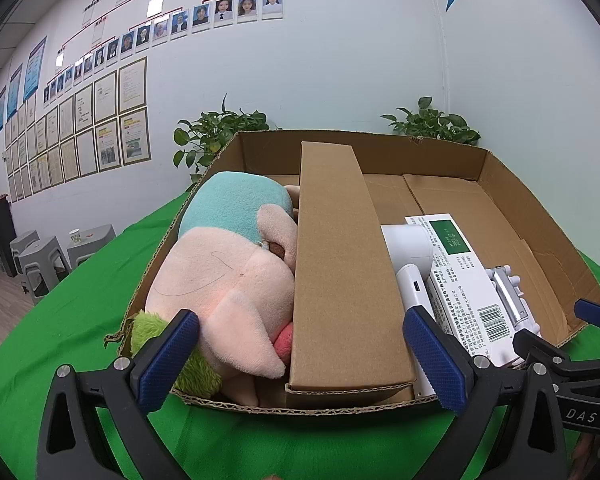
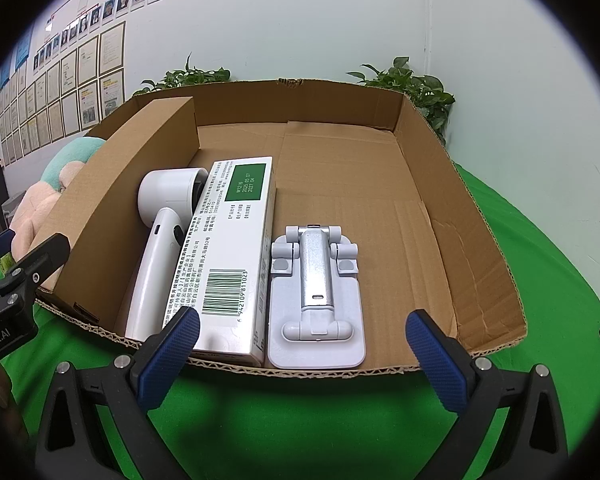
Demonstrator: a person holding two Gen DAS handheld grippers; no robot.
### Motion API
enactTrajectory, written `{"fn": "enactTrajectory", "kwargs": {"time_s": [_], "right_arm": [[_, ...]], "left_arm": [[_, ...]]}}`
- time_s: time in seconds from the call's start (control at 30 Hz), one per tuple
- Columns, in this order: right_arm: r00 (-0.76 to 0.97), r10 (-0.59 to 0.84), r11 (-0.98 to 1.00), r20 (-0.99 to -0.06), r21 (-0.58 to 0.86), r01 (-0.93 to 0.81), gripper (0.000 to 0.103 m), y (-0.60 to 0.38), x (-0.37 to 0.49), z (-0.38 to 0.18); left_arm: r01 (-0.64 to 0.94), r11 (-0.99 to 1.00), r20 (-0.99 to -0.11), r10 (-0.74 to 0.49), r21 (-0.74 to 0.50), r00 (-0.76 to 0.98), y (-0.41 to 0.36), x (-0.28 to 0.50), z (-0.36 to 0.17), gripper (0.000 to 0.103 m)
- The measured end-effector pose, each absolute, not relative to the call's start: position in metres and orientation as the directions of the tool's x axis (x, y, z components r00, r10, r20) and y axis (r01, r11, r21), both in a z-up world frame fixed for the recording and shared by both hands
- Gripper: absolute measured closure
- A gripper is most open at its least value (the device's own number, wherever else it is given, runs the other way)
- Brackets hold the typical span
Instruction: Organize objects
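Note:
An open cardboard box [image 1: 540,220] [image 2: 440,152] stands on the green cloth, split by a cardboard divider [image 1: 336,264] [image 2: 112,204]. A pink and teal plush toy [image 1: 236,268] [image 2: 40,204] fills the left section. In the right section lie a white handheld fan [image 2: 160,240] [image 1: 410,256], a white medicine carton [image 2: 236,248] [image 1: 460,280] and a white phone stand [image 2: 316,292] [image 1: 508,296], side by side. My left gripper [image 1: 304,364] is open at the box's near edge, in front of the divider. My right gripper [image 2: 304,360] is open at the near edge, in front of the carton and stand.
The green cloth [image 2: 540,264] covers the table around the box. Two potted plants [image 1: 216,132] [image 1: 432,120] stand behind the box against the white wall. Grey stools [image 1: 44,256] stand on the floor at left. The right section's far half is bare cardboard [image 2: 340,168].

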State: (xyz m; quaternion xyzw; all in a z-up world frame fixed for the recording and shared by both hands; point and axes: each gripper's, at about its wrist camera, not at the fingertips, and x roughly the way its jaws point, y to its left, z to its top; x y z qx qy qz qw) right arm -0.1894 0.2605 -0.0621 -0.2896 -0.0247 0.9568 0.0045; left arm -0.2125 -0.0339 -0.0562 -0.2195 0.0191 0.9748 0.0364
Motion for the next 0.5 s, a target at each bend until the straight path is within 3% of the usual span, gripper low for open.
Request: {"fn": "enactTrajectory", "kwargs": {"time_s": [0.5], "right_arm": [[-0.832, 0.022, -0.999, -0.554, -0.05, 0.006, 0.001, 0.2605, -0.189, -0.0618]], "left_arm": [[-0.08, -0.997, -0.429, 0.065, 0.017, -0.901, -0.0368, -0.2111, -0.0552, 0.0]]}}
